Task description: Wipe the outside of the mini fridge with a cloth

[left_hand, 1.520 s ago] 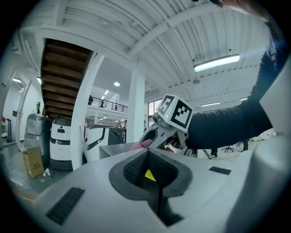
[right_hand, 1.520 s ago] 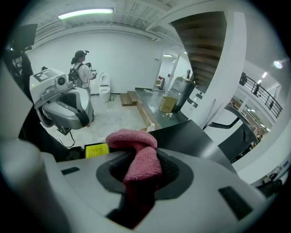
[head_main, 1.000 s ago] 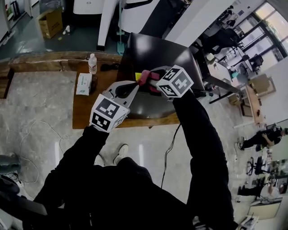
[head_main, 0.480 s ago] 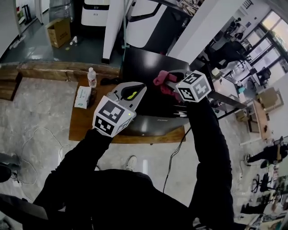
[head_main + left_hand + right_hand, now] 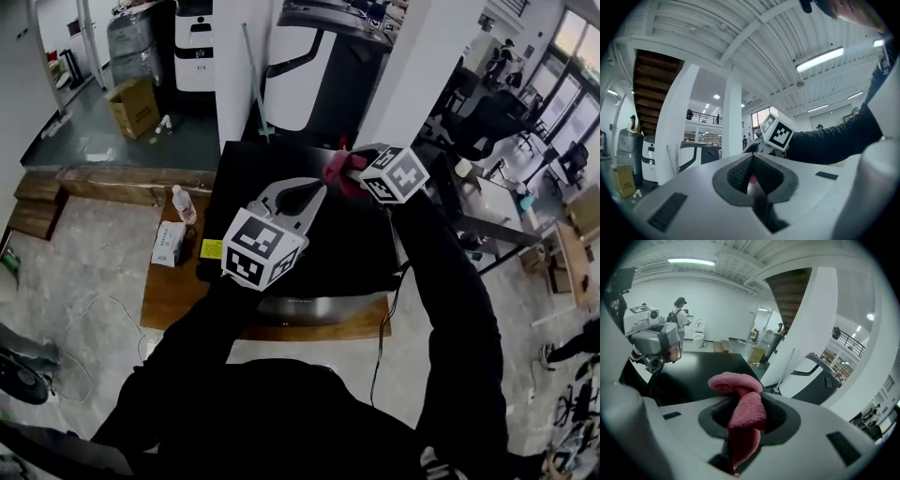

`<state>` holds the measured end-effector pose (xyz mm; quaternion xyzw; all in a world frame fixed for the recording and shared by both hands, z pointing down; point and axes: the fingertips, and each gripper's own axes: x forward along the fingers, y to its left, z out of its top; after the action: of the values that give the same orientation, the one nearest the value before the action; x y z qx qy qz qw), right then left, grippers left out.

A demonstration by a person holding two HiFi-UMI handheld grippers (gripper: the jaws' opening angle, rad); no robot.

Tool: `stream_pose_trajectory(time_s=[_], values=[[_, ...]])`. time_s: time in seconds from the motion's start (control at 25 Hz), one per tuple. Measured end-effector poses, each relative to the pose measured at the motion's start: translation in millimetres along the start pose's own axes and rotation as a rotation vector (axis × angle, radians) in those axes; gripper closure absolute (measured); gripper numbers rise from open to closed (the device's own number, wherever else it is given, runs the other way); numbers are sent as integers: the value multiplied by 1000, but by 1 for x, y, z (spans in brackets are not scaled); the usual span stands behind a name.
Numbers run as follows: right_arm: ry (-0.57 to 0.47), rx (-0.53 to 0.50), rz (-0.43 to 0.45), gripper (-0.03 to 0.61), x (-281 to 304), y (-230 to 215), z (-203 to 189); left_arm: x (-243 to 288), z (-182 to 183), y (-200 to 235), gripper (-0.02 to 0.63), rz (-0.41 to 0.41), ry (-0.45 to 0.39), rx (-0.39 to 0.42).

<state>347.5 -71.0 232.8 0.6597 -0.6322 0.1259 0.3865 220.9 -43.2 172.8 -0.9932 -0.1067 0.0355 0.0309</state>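
Note:
The black mini fridge [image 5: 281,164] stands on a low wooden table, and I look down on its flat top [image 5: 703,371]. My right gripper [image 5: 345,169] hovers over the far right part of that top, shut on a pink cloth [image 5: 336,171]. In the right gripper view the cloth [image 5: 743,411] bulges up out of the shut jaws of that gripper [image 5: 740,401]. My left gripper [image 5: 314,187] is held above the middle of the top, shut with nothing in it. In the left gripper view its jaws [image 5: 752,161] point toward the right gripper's marker cube [image 5: 778,131].
A water bottle [image 5: 180,204] and a tissue pack [image 5: 170,244] lie on the wooden table [image 5: 169,291] left of the fridge. A cable [image 5: 384,328] hangs off the front right. A cardboard box [image 5: 136,105] and white pillars stand behind. People are in the background.
Both grippers have risen and moved farther back over the fridge's top. The head view has tilted up. The cloth stays clamped in the right gripper.

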Motion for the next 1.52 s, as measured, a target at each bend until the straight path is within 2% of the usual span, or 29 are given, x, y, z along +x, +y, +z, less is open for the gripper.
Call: stream_pose_trajectory(time_s=[0.16, 0.32, 0.44, 0.52, 0.8, 0.96, 1.2, 1.52], values=[[5, -17, 15, 451, 37, -31, -23, 31, -33, 3, 607, 25, 44, -23], [-13, 3, 3, 449, 66, -59, -30, 48, -41, 13, 607, 58, 80, -13], [-10, 0, -11, 449, 84, -73, -38, 58, -63, 13, 607, 48, 187, -81], [-1, -5, -8, 448, 97, -77, -43, 62, -72, 14, 607, 44, 226, -110], [-49, 57, 54, 463, 104, -75, -46, 64, -72, 18, 607, 76, 226, -114], [-33, 126, 136, 465, 94, -62, -50, 64, -71, 21, 607, 88, 230, -115], [26, 133, 191, 466, 62, -9, -53, 62, -71, 26, 607, 83, 232, -120], [96, 155, 169, 465, 10, 60, -63, 61, -71, 20, 607, 46, 243, -128]])
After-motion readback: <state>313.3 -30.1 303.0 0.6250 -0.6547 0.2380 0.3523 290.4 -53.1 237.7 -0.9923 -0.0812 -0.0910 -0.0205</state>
